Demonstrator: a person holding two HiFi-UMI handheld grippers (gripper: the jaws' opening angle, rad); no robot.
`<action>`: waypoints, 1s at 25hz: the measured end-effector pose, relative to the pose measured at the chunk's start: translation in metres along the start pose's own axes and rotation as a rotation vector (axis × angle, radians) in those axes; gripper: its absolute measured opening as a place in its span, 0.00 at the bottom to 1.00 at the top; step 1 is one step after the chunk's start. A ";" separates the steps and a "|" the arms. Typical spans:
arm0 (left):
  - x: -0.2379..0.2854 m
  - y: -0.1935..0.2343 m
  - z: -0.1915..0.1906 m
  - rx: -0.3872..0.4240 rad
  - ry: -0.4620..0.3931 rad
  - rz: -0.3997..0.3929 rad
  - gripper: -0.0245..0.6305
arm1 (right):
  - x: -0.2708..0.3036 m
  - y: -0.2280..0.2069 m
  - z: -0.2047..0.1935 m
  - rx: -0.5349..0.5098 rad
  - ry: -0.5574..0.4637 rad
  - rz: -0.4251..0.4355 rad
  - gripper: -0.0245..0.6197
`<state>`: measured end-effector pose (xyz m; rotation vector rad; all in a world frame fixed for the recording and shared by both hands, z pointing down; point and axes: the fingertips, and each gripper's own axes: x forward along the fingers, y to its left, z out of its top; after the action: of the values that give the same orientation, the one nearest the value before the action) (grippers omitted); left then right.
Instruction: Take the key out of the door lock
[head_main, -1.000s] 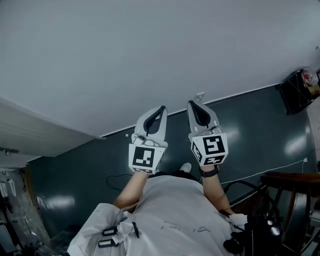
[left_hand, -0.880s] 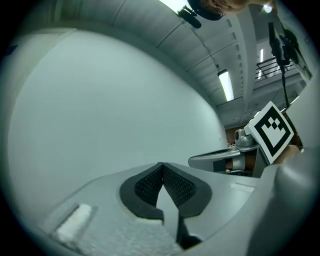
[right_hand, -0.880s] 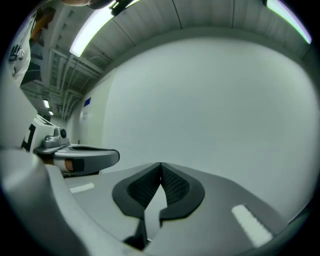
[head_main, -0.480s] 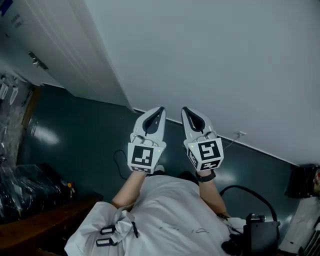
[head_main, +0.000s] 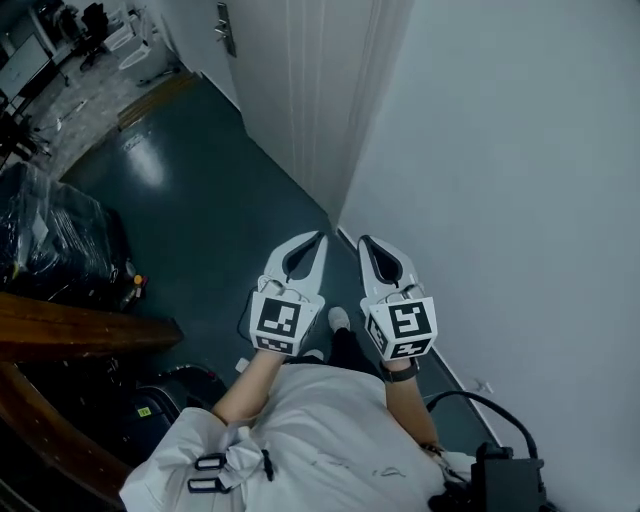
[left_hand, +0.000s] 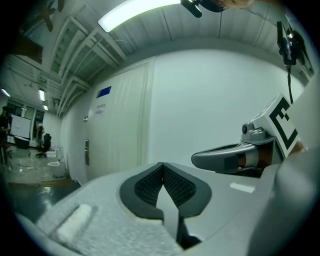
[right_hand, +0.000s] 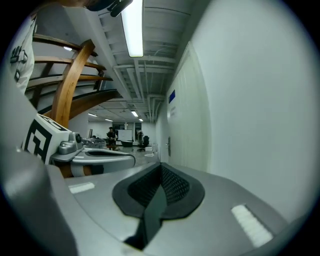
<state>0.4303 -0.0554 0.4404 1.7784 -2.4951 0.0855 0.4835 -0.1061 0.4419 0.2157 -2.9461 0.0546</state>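
In the head view my left gripper (head_main: 319, 239) and right gripper (head_main: 364, 241) are held side by side above the dark floor, both shut and empty. A white door (head_main: 300, 90) stands far ahead along the white wall, with its handle and lock plate (head_main: 226, 28) small at the top. The left gripper view shows shut jaws (left_hand: 163, 165), the distant door handle (left_hand: 86, 151) and the right gripper (left_hand: 235, 157) beside them. The right gripper view shows shut jaws (right_hand: 161, 165) and the same handle (right_hand: 168, 146). The lock is too small to make out a key.
A wooden rail (head_main: 80, 335) and black wrapped bundles (head_main: 50, 245) lie at the left. A black box with a cable (head_main: 505, 478) sits at the bottom right. The white wall (head_main: 520, 180) runs along the right. Curved wooden beams (right_hand: 70, 85) rise on the left in the right gripper view.
The view has swung round from bare wall and floor to the corridor, bringing the white door into sight. Both grippers stayed side by side and shut.
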 end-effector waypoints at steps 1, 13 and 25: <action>0.001 0.011 -0.002 -0.005 0.002 0.039 0.04 | 0.013 0.004 0.001 -0.006 0.000 0.041 0.05; 0.010 0.099 0.013 0.007 -0.017 0.465 0.04 | 0.132 0.010 0.034 -0.028 -0.055 0.443 0.05; -0.072 0.209 -0.016 -0.038 0.060 0.853 0.04 | 0.235 0.141 0.018 -0.015 0.042 0.842 0.05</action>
<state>0.2564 0.0820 0.4491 0.5740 -2.9683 0.1303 0.2307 -0.0010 0.4656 -1.0076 -2.7631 0.1451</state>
